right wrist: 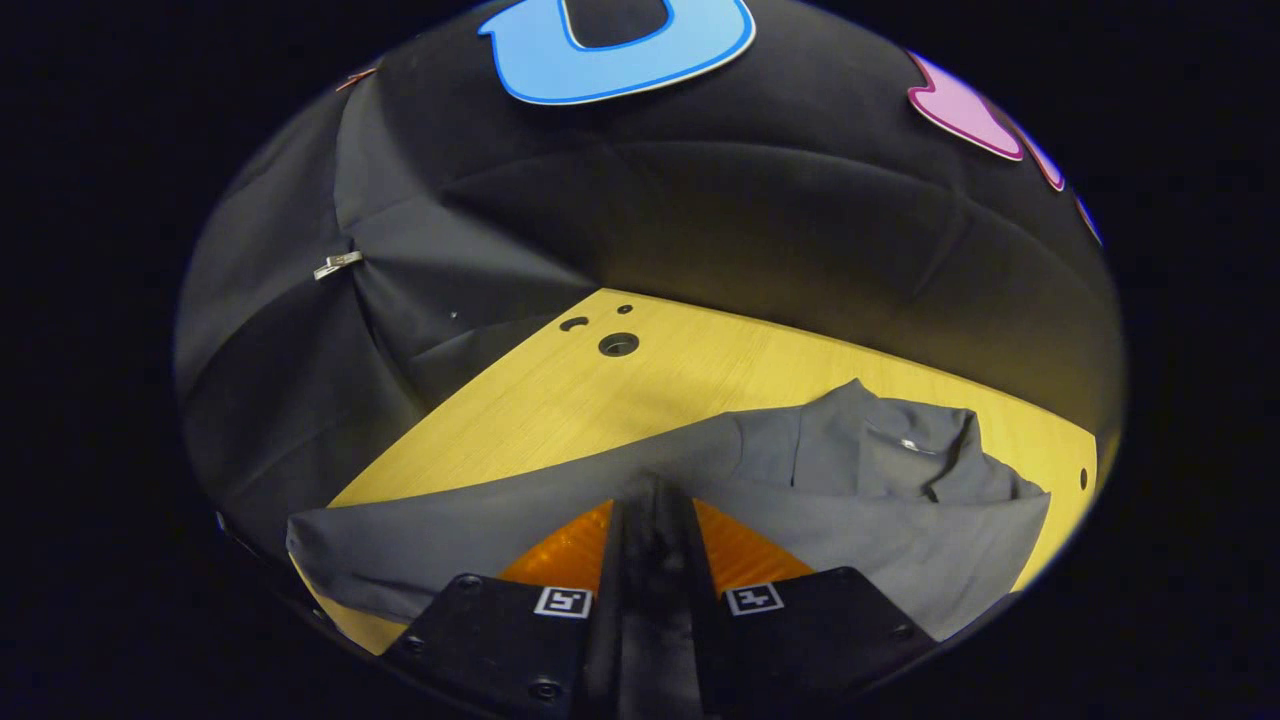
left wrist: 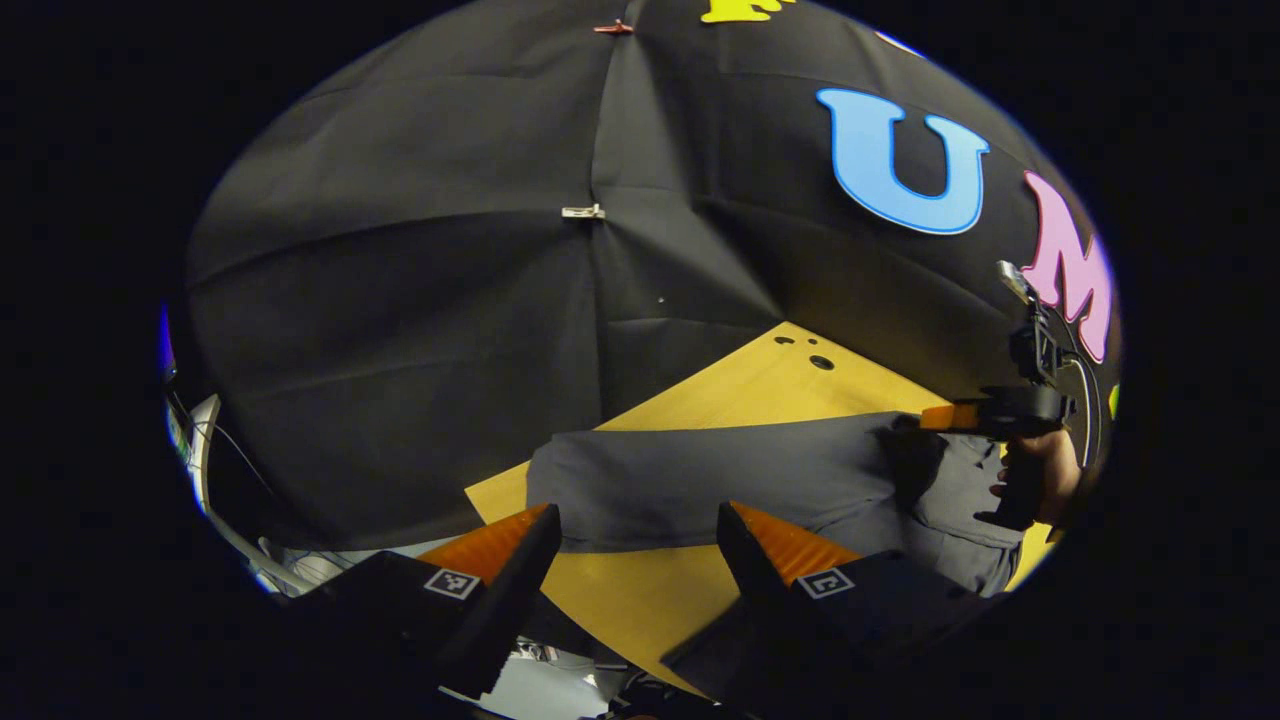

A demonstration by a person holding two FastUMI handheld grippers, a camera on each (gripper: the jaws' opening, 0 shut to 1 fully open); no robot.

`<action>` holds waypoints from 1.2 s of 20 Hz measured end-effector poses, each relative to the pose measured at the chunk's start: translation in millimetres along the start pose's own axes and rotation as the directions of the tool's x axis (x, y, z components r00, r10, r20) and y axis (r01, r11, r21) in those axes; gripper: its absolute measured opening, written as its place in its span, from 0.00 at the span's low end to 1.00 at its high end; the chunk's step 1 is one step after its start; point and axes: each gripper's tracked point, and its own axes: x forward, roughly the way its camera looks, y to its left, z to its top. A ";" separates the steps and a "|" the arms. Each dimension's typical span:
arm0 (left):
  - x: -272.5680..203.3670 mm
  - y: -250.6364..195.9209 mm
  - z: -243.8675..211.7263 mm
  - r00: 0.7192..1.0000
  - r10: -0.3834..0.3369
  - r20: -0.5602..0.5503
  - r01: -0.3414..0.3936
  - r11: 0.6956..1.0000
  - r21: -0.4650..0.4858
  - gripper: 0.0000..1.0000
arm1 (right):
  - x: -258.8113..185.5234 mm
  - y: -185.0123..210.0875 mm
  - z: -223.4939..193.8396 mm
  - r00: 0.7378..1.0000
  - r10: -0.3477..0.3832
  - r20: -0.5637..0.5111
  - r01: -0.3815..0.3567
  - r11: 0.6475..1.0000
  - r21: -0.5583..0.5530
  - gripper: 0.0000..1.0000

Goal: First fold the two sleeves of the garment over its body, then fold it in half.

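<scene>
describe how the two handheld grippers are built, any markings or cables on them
Each gripper has a black body with ribbed orange panels running toward its two fingers, plus a small square black-and-white tag on each side. That holds for the left gripper and the right gripper. In the left gripper view, a thin cable loops beside the right gripper.

Bare table (right wrist: 560, 400) lies open between the garment (right wrist: 850, 470) and the booth wall (right wrist: 780, 230). The left gripper (left wrist: 637, 530) hangs with fingers apart over 1 clear strip at the table's near edge.
</scene>
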 end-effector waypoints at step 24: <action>156.0 57.0 -34.0 0.987 0.074 -0.144 -0.072 0.997 0.021 0.98 | -260.9 -172.4 -63.0 0.927 -0.367 0.082 0.340 0.911 0.235 0.99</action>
